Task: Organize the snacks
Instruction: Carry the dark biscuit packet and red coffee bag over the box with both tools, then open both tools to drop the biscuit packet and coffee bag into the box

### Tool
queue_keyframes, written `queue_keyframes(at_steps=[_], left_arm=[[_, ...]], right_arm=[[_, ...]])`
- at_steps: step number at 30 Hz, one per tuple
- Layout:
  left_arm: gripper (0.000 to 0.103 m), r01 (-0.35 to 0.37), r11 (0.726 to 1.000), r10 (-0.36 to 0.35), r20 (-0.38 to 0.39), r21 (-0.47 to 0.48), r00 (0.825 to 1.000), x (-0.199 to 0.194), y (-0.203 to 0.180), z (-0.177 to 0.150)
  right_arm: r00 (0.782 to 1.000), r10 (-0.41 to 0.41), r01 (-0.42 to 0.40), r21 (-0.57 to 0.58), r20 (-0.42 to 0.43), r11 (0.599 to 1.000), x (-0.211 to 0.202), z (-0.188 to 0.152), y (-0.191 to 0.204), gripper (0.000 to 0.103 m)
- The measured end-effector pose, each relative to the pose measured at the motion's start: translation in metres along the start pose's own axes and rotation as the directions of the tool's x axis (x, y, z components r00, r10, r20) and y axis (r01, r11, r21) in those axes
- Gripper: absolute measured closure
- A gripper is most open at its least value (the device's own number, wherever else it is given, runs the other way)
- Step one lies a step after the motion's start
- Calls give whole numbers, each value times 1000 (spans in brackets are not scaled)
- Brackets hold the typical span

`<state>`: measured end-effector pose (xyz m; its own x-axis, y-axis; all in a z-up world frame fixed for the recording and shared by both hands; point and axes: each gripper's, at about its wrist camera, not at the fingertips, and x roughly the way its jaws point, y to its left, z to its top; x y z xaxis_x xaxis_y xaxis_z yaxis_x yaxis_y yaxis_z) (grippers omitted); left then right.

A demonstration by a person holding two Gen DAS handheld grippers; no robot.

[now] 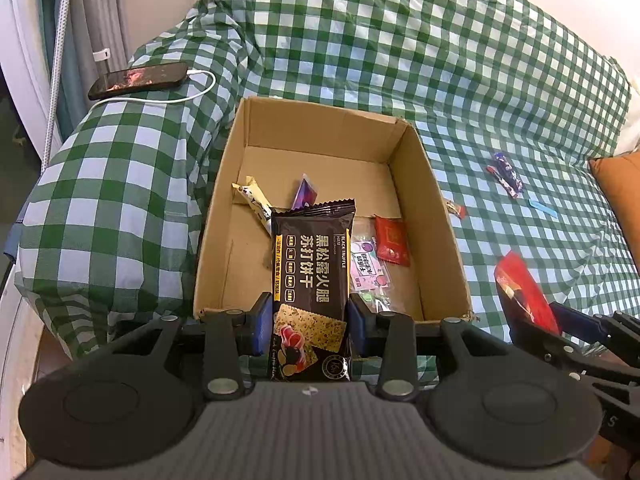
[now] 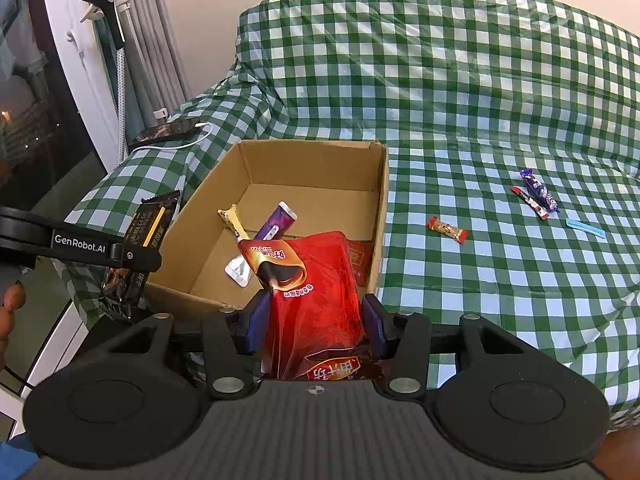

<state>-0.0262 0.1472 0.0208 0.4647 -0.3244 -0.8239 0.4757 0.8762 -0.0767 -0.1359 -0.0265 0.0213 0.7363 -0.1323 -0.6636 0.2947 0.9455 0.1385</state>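
Gripping a light, crinkly black cracker packet point(image 1: 310, 280) by its edges, the left gripper point(image 1: 308, 322) hangs over the cardboard box point(image 1: 440, 216); the right gripper point(image 2: 316, 324) pinches a soft, slippery red bag point(image 2: 316, 288) beside it.

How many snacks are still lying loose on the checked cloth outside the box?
4: a red-ended candy nearest the cardboard box, a blue bar and red-black stick side by side, and a pale blue strip.

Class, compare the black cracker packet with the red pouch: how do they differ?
The black cracker packet is dark, flat and slim; the red pouch is glossy, wider and crumpled. The left tongs hold the packet; the right tongs hold the pouch. Both hang above the cardboard box.
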Motion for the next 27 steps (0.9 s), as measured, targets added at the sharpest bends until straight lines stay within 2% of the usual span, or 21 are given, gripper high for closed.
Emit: queue_keyframes(at_steps=[19,27], left_arm=[[60,-13,1000,12,-27,-16,1000,31,2,25],[60,-29,999,29,-34,-17,999,57,8,48]], right_arm=[[999,1,-1,-4,-40,1000,34,22,4,51],[998,17,-18,-13,-57,1000,68,41,9,51]])
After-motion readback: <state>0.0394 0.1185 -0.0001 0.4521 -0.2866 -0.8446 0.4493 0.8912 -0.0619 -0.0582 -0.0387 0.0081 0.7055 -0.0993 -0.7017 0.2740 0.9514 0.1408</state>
